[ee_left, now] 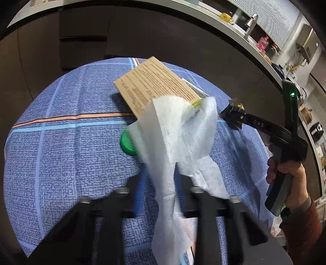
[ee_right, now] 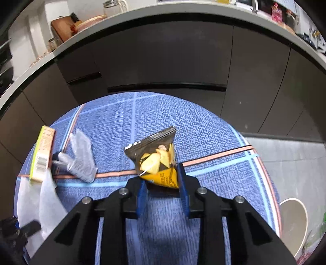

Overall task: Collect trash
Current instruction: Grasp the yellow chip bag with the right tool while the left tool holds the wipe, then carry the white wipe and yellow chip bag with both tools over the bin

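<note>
My left gripper (ee_left: pixel 161 183) is shut on a white paper napkin (ee_left: pixel 179 130) and holds it above the blue checked tablecloth (ee_left: pixel 61 155). The napkin hangs over a brown cardboard box (ee_left: pixel 150 83) and partly hides a green bottle cap (ee_left: pixel 127 143). My right gripper (ee_right: pixel 162 183) is shut on a black and yellow chip bag (ee_right: pixel 156 159), held just above the cloth. In the left wrist view the right gripper (ee_left: pixel 232 117) shows at the right. In the right wrist view the box (ee_right: pixel 42 155), the napkin (ee_right: pixel 46 195) and a crumpled clear wrapper (ee_right: pixel 81 157) lie at the left.
Dark cabinet fronts (ee_right: pixel 163 57) stand behind the table under a white counter (ee_right: pixel 142 14) with jars and kitchen items. A white paper bowl (ee_right: pixel 293 222) sits past the table's right edge, low at the right. Grey floor (ee_right: pixel 285 155) lies to the right.
</note>
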A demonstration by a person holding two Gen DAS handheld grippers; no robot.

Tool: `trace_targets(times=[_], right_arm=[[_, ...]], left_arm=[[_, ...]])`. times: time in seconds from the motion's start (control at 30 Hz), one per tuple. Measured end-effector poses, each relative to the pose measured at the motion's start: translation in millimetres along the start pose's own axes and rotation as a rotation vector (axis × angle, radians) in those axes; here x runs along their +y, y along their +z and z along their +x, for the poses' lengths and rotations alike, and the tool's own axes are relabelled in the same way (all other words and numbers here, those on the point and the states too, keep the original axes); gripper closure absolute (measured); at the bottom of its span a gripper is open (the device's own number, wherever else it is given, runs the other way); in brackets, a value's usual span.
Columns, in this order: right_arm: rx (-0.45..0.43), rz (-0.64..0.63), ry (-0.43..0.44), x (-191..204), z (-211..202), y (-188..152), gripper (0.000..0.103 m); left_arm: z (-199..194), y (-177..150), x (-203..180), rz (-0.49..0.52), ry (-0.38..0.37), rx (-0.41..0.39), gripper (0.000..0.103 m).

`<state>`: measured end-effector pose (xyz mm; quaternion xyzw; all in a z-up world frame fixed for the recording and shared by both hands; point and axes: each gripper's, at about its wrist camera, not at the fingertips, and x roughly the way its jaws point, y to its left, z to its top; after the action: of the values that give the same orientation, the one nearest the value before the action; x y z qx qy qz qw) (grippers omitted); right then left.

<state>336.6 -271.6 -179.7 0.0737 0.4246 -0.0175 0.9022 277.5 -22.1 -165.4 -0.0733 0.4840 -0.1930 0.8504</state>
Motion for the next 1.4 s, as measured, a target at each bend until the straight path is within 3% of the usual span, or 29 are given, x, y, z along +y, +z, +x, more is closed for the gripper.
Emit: trace_targets(times=[0.1, 0.6, 0.97, 1.4], right_arm=[[-0.021, -0.003, 0.028, 0, -21, -9, 0.087], [-0.149, 0.048, 0.138, -13, -144, -62, 0.09], [-0.24, 0.098, 0.136, -38, -212, -84, 0.09], [-0.301, 0.218, 0.054, -98, -256, -119, 0.09]], left_arm=[[-1, -1, -6, -0.003, -0.018, 0.002, 0.102], [-81, -13, -61, 0.072, -0.092, -0.148, 0.102], [-130, -22, -126, 0.21, -0.179, -0.219, 0.102], [-130, -19, -199, 0.352, -0.265, -0.218, 0.102]])
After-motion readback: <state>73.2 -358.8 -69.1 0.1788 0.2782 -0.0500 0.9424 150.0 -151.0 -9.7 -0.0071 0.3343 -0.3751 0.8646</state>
